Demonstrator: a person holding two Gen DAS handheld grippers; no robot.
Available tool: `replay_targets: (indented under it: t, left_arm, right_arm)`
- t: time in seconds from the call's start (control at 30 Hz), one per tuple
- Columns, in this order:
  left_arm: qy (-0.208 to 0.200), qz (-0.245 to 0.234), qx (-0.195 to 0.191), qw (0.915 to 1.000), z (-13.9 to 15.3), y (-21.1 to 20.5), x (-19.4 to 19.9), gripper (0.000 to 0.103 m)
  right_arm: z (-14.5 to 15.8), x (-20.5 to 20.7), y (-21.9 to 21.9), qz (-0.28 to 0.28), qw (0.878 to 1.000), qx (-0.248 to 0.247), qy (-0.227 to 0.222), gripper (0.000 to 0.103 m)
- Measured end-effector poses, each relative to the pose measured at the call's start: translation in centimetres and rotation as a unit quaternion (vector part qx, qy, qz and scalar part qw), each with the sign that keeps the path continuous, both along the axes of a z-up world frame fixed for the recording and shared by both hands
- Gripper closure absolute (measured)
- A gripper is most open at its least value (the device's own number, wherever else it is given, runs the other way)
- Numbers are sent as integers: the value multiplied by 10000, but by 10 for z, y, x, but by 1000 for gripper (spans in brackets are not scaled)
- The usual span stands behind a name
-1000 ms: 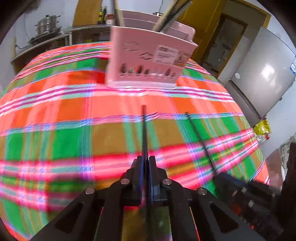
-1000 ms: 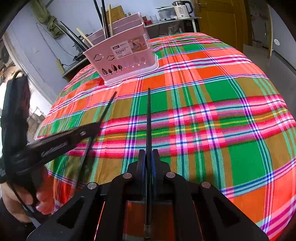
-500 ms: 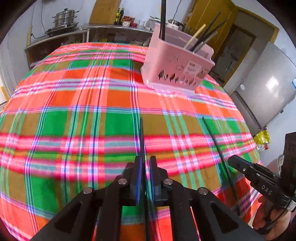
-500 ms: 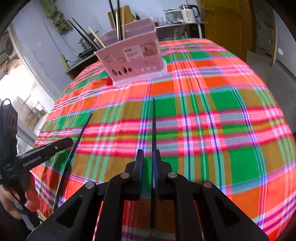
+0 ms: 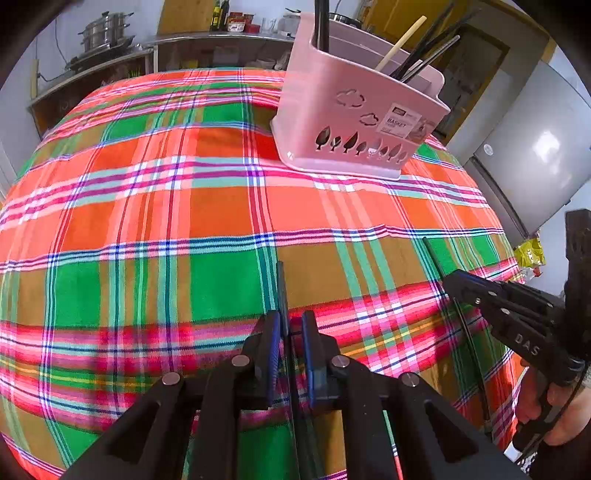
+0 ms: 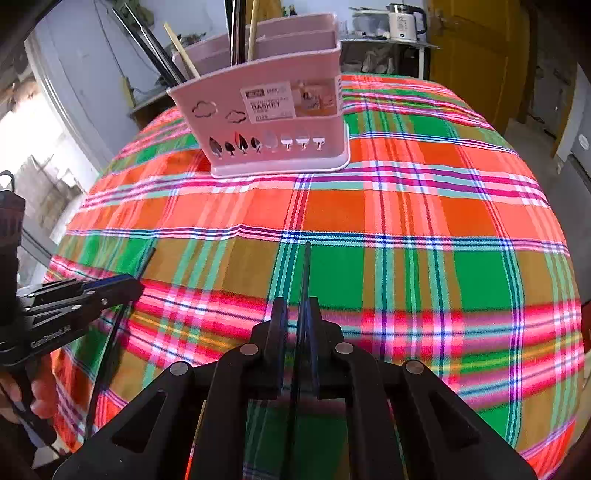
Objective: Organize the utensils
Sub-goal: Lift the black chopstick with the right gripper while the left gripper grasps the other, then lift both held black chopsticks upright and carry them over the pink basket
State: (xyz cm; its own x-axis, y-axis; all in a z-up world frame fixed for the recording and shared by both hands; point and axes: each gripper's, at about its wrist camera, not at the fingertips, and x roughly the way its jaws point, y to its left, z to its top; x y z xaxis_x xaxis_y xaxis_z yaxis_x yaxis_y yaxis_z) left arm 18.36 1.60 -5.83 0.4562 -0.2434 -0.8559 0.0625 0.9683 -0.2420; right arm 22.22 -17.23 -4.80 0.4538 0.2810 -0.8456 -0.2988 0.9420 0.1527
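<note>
A pink utensil basket (image 5: 354, 122) stands at the far side of the plaid-covered table and holds several chopsticks; it also shows in the right wrist view (image 6: 273, 122). My left gripper (image 5: 289, 325) has its jaws slightly apart, with a black chopstick (image 5: 282, 295) lying between them along the left finger. My right gripper (image 6: 297, 314) also has its jaws slightly apart, with a black chopstick (image 6: 306, 273) between them against the right finger. Both grippers sit low over the near part of the table, well short of the basket.
The plaid tablecloth (image 5: 184, 206) covers the round table. A counter with a steel pot (image 5: 105, 33) stands behind. A kettle (image 6: 404, 16) sits on a far shelf. A grey fridge (image 5: 535, 162) stands to the right.
Both grippers' jaws have opened a little around their chopsticks. Both grippers have turned, and the basket now sits further right in the left view and nearer in the right view.
</note>
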Motion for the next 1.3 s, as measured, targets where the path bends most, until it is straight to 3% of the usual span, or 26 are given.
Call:
replay_targets:
  t: [0.13,0.47,0.73,1.03,1.3]
  left_arm:
    - [-18,-187,198,9996,-1,-6,4,92]
    - [11,-187,133,9997,-1,-5,13,92]
    - [39,-93,272,9996,2,-8,19,98]
    - [-418,-95,76,9991,51,1,16,99]
    - [-1142,-161,-7,9933,119,4,7,99]
  right_arm:
    - [-4,9,4,57,9999,-77,93,93]
    - [-5,22,11,164,9996,-146,184,96]
    - [0,23,15,252,9995,-108,168,98]
    - [46,13,15,327,9987,145,-360,99]
    - [102,6,18,341,9936,385,-1003,99]
